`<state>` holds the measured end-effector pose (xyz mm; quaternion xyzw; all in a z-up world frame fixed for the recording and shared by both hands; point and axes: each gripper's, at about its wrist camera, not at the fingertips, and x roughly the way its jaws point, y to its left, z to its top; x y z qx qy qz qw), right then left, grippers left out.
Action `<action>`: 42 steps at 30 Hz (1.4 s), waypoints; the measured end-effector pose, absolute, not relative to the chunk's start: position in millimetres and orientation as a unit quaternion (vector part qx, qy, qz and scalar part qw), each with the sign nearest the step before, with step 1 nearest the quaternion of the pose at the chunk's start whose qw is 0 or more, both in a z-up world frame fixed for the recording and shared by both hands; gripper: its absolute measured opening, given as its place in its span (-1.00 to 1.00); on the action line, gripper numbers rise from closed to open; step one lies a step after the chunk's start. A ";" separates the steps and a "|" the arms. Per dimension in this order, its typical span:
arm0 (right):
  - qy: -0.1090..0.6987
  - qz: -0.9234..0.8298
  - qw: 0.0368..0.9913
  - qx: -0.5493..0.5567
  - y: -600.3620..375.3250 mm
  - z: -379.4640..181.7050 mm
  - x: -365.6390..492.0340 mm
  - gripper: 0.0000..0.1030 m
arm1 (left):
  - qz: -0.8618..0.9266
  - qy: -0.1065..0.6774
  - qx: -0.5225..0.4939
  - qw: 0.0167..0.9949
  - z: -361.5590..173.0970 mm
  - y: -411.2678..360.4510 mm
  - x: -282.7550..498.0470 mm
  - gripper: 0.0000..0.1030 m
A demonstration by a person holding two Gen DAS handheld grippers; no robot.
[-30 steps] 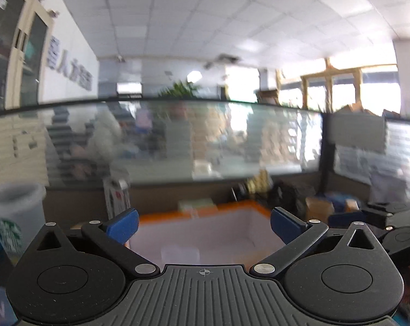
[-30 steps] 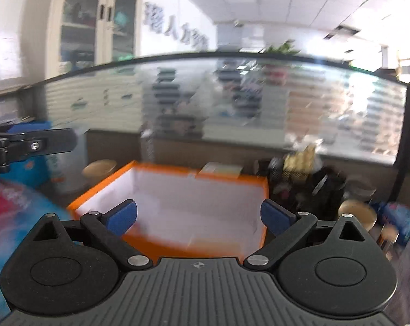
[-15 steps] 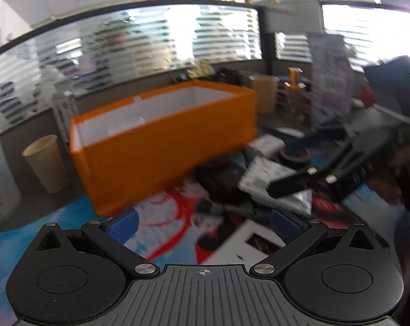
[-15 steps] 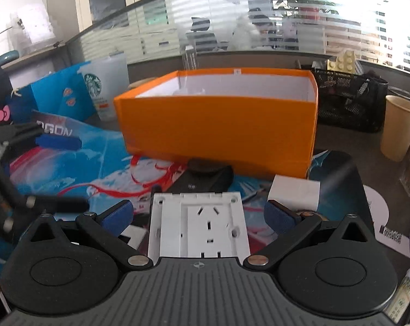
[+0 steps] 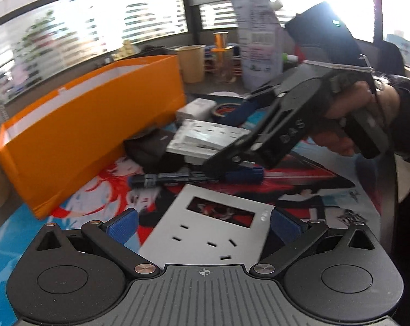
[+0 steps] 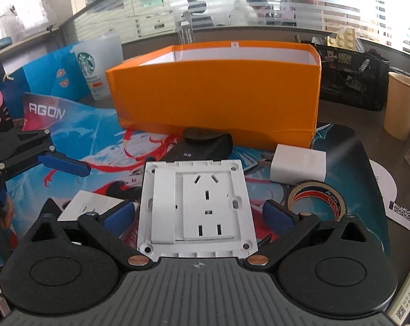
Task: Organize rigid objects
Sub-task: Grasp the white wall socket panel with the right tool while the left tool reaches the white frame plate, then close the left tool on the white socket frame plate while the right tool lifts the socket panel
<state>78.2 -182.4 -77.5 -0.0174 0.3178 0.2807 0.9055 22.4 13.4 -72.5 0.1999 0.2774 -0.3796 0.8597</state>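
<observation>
Behind the desk, frosted glass partitions with blinds are seen, and the desk itself is covered by a printed mat (image 6: 77, 146) in blue and red. An orange box (image 6: 218, 92) is set open-topped at the back of the mat, its white inside visible and apparently bare. A frosted cup (image 6: 100, 62) and a blue bag (image 6: 44, 73) are placed left of the box in the right wrist view, a black mesh organizer (image 6: 351, 81) and a paper cup (image 6: 400, 103) to its right.

Before the box, a black pouch (image 6: 202, 144) is laid, touching or just in front of the box wall. A white socket (image 6: 196, 203) is lying flat near it, between the fingers of the right gripper (image 6: 198, 214); the jaws are spread wide, have just been closing slightly, and their blue pads stand clear of the socket's edges. A white adapter (image 6: 297, 165) is set to the right, with a tape roll (image 6: 316, 201) just in front of it.

A grey faceplate (image 5: 213, 231) with a rectangular cut-out is lying flat on the mat between the fingers of the left gripper (image 5: 203, 222), whose jaws are likewise spread, the pads not pressed on the plate. A dark pen (image 5: 172, 178) is laid across the mat beyond the plate. The right gripper is seen in the left view, held by a hand (image 5: 349, 114) in a dark sleeve.
</observation>
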 end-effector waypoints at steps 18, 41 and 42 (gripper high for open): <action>0.309 0.252 0.916 0.038 -187.2 -69.5 72.8 0.56 | -0.415 0.304 0.162 0.842 -85.3 21.2 35.8 0.96; 0.233 0.250 0.938 0.060 -201.9 -36.1 45.9 0.56 | -0.248 0.232 0.043 0.940 -18.5 38.8 35.9 0.61; 0.229 0.249 0.939 0.059 -202.6 -34.4 45.3 0.56 | -0.245 0.229 0.040 0.941 -17.7 37.7 36.1 0.55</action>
